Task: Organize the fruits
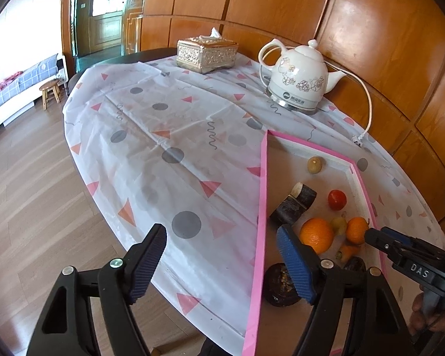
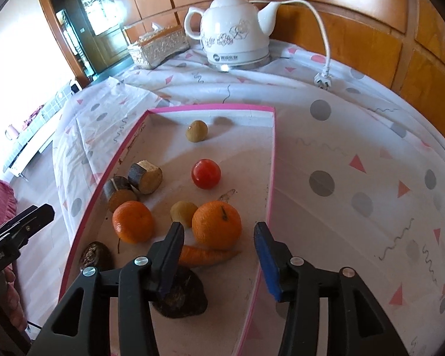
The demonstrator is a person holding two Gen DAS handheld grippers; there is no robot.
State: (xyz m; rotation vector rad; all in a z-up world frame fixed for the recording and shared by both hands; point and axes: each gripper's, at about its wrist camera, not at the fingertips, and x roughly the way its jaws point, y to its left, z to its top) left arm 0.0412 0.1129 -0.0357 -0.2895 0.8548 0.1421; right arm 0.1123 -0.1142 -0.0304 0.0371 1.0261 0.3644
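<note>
On the round table draped in a white plastic cloth (image 1: 169, 136) printed with grey dots and pink triangles, we see a shallow white tray with a pink-taped rim (image 2: 210, 107) that already holds all the produce in view. Whether this is fruit gathered there or fruit waiting to be sorted out of it, the scene fits either.

Behind the tray stand a white ceramic electric kettle (image 2: 237, 29) and an ornate cream tissue box (image 1: 206, 52).

Inside the tray, from big to small: two round orange citrus fruits, one right (image 2: 216, 225) and one left (image 2: 132, 222); two short dark-barked cane sections with pale cut ends (image 2: 133, 185); two dark lumpy pieces, of which we cannot tell the kind, near the tray's close end (image 2: 182, 295); a small orange carrot (image 2: 207, 255) lying crosswise to our right gripper's fingers; a red tomato-like fruit (image 2: 206, 173); and two small yellow-brown round fruits, one far (image 2: 196, 130), one between the oranges (image 2: 183, 213).

Our right gripper (image 2: 219, 259) hangs spread wide and empty, directly over the carrot, with the right orange just ahead between its fingers. It is plainly the nearer tool. Our left gripper (image 1: 222, 264), also gaping and holding nothing, straddles the tray's left rim, with most of the fruit off to its right.
</note>
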